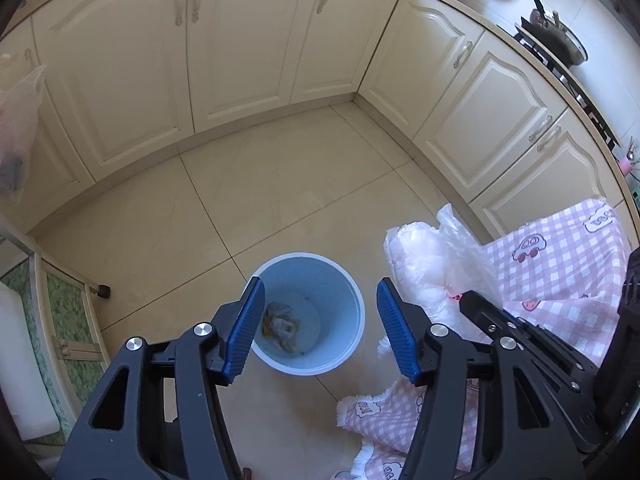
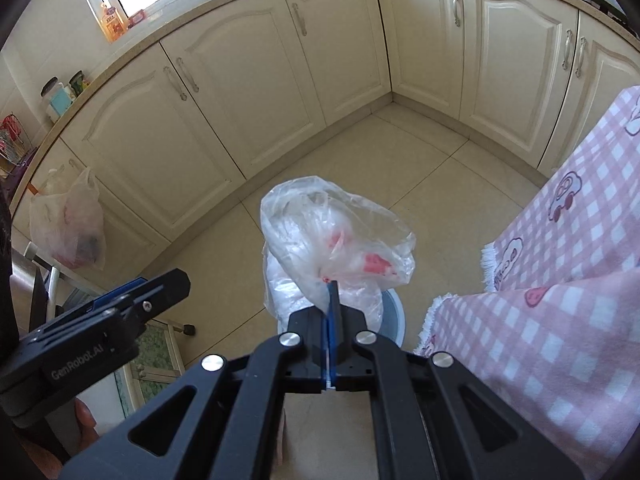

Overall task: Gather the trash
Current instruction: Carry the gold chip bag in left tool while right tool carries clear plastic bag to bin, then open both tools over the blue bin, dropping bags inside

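Observation:
A light blue waste bin (image 1: 352,300) stands on the tiled floor with crumpled trash (image 1: 282,324) at its bottom. My left gripper (image 1: 320,320) is open and empty, held above the bin with a blue pad on either side of its mouth. My right gripper (image 2: 332,286) is shut on a crumpled clear plastic bag (image 2: 332,232) with red print and holds it in the air above the bin's rim (image 2: 394,312). The same bag (image 1: 428,264) shows to the right of the bin in the left wrist view, with the right gripper (image 1: 472,300) beneath it.
Cream cabinets (image 1: 240,40) line the far wall and right side. A pink checked cloth (image 2: 560,280) drapes a surface at right. A plastic bag (image 2: 68,224) hangs from a cabinet handle at left. A stove with a pan (image 1: 556,36) sits on the counter.

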